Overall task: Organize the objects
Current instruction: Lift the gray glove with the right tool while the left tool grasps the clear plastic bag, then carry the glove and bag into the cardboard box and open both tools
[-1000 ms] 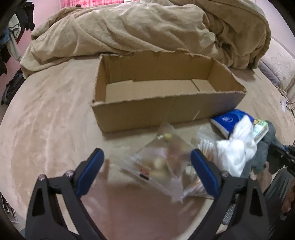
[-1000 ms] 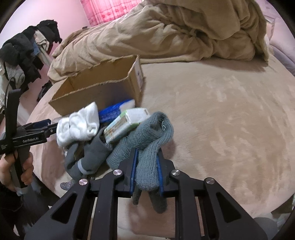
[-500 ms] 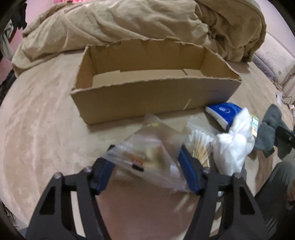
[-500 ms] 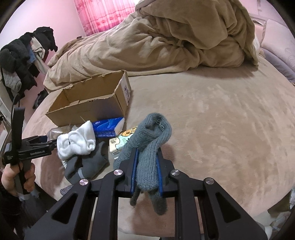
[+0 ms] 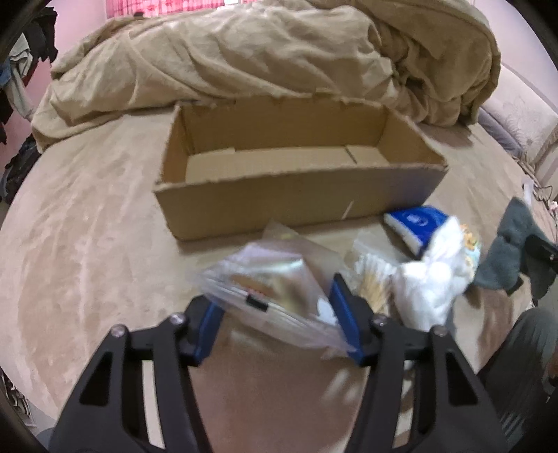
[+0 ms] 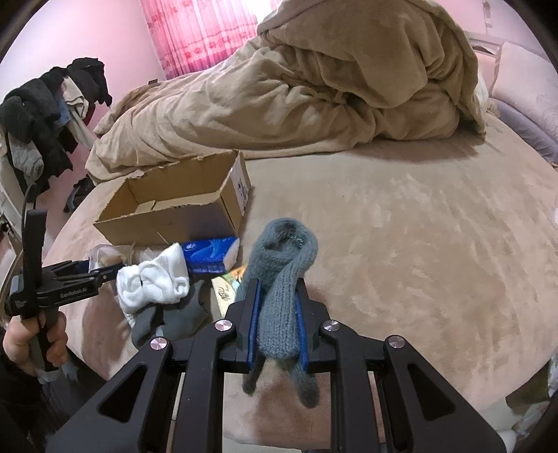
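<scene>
L gripper [image 5: 279, 320] has closed its jaws onto the clear plastic bag [image 5: 275, 289] & picked it up off the bed, while R gripper [image 6: 277, 313] has lifted the grey knit glove [image 6: 282, 278] clear of the pile.

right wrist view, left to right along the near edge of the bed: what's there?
Left tool → white socks → blue tissue pack → grey knit glove clamped in the right tool.

Pink walls [image 6: 115, 41], pink patterned curtains [image 6: 202, 31] glowing with daylight, a rumpled tan duvet [image 6: 314, 90] on the beige plush bed [image 6: 418, 244], dark clothes [image 6: 45, 115] heaped left.
</scene>
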{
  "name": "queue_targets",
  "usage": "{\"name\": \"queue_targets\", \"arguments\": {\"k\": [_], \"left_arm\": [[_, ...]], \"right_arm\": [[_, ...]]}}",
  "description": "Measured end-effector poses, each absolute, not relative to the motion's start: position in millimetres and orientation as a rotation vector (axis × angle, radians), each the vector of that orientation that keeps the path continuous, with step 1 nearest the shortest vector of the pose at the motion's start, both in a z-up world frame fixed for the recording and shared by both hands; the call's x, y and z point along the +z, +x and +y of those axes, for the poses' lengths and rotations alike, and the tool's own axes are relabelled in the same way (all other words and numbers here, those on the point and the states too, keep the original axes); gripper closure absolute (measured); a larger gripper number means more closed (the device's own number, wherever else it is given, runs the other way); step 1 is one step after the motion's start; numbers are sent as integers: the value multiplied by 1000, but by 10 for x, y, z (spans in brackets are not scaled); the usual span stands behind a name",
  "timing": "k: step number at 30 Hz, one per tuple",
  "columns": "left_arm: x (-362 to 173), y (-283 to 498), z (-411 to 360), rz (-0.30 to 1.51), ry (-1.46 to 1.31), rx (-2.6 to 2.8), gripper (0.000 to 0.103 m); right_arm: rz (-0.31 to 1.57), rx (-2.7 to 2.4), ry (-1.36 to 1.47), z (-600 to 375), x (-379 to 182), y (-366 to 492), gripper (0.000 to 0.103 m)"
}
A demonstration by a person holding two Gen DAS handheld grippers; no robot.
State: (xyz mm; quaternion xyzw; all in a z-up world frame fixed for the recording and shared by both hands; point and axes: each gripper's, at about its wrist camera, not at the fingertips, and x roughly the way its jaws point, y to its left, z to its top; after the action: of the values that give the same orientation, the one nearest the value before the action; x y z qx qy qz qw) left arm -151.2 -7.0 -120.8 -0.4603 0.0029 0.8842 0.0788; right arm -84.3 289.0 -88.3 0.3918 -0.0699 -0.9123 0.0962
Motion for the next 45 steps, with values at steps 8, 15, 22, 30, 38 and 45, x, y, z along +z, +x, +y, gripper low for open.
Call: {"name": "queue_targets", "arguments": {"k": [8, 15, 22, 30, 38, 45], "left_arm": [[-730, -1354, -117, 0, -1315, 2688, 44], [-345, -1347, -151, 4, -1244, 2725, 44], [-149, -1466, -174, -10, -1233, 2734, 44], [-18, -1763, -185, -18, -1226, 2745, 44], [-98, -2145, -138, -16, -1235, 2736, 44], [-480, -2456, 60, 9, -1285, 2688, 43]], "right_arm": [[-165, -2688, 1146, 2762, -668, -883, 93], [-187, -2672, 1123, 2725, -536, -870, 95], [-140, -2659, 1054, 2566, -149, -1013, 95], [-83, -2611, 961, 2221, 147, -1421, 95], [-68, -2551, 947, 1913, 83, -1880, 95], [-92, -2509, 1013, 1841, -273, -2223, 95]]}}
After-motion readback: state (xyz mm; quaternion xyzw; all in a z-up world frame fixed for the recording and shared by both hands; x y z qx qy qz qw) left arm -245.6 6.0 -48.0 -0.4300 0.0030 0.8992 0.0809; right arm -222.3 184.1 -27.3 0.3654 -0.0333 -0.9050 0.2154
